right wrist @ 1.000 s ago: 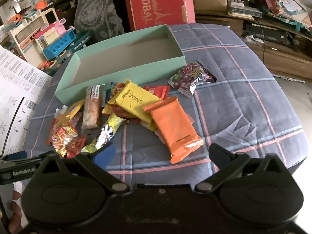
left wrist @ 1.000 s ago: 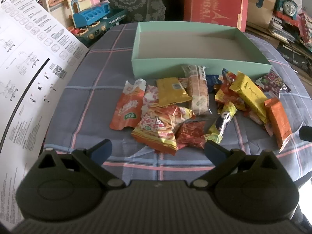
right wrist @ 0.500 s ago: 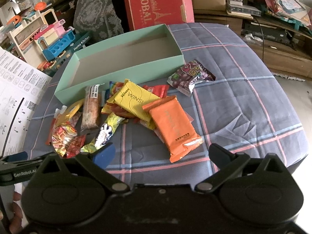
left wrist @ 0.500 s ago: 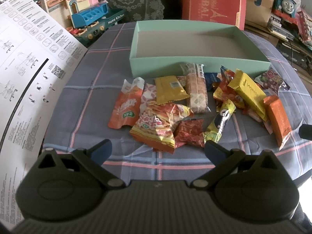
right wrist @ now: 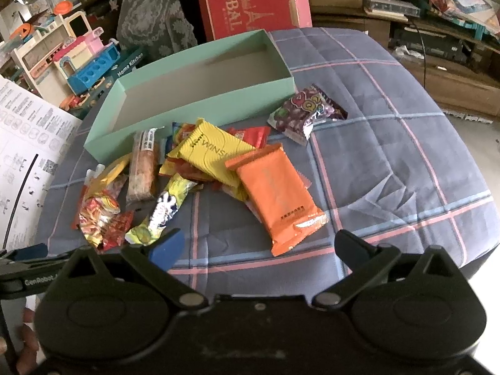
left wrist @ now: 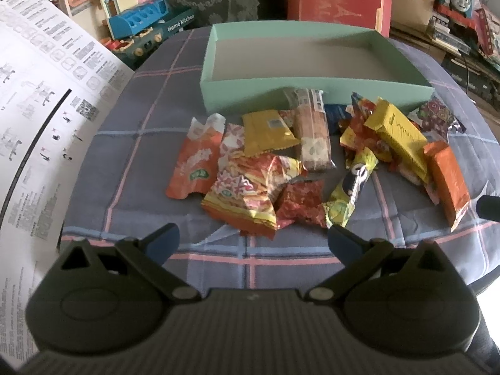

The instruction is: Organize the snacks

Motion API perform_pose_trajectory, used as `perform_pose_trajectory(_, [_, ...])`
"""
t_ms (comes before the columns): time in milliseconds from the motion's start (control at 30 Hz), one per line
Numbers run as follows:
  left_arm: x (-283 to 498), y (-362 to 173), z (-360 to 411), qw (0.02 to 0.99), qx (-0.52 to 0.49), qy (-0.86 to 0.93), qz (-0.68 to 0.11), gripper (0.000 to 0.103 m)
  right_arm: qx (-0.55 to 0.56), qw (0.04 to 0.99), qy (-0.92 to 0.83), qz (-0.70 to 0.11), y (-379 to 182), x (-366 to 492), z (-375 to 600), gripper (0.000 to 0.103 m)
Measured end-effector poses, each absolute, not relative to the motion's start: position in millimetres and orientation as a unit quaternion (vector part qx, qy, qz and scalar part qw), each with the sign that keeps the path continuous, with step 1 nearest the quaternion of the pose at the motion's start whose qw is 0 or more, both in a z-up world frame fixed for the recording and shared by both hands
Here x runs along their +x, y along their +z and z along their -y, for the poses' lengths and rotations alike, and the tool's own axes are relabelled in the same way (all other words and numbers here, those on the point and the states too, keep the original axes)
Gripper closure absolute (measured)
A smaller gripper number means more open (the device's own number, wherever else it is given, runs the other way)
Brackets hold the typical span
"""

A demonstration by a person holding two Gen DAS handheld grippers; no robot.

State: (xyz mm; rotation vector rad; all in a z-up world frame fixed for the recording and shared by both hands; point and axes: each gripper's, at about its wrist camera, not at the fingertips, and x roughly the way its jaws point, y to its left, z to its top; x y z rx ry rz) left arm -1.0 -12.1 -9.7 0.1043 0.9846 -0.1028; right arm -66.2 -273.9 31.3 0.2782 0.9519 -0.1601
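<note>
Several snack packets lie heaped on the plaid cloth in front of an empty mint-green box [left wrist: 312,90] [right wrist: 200,106]. Nearest my left gripper [left wrist: 253,237] is a crumpled red-yellow bag [left wrist: 250,190], just beyond its open fingers. An orange packet [right wrist: 275,197] [left wrist: 450,178] lies just ahead of my right gripper [right wrist: 259,243], which is also open and holds nothing. A yellow packet [right wrist: 212,153], a clear-wrapped bar [right wrist: 142,165] and a purple candy bag [right wrist: 306,109] lie closer to the box.
A white printed instruction sheet [left wrist: 40,118] stands at the left. Toys [left wrist: 137,22] and a red box [right wrist: 250,0] crowd behind the mint-green box. The plaid-covered surface [right wrist: 390,156] drops off at its right and near edges. A hand [right wrist: 28,347] shows bottom left.
Both grippers have edged slightly forward toward the snack pile; the packets sit a little higher and larger in view. Nothing has been gripped.
</note>
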Motion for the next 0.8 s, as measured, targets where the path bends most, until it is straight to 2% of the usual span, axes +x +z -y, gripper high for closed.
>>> perform_pose_trajectory(733, [25.0, -27.9, 60.4, 0.857, 0.093, -0.111, -0.495, 0.0, 0.105, 0.9, -0.025, -0.423, -6.2, -22.3, 307.8, 0.0])
perform_pose_trajectory(767, [27.0, -28.0, 63.3, 0.856, 0.096, -0.114, -0.495, 0.0, 0.096, 0.9, -0.025, -0.424, -9.7, -19.2, 306.4, 0.003])
perform_pose_trajectory(800, [28.8, -28.1, 66.2, 0.855, 0.099, -0.117, -0.495, 0.0, 0.09, 0.9, -0.025, -0.426, -13.0, -17.2, 306.0, 0.009])
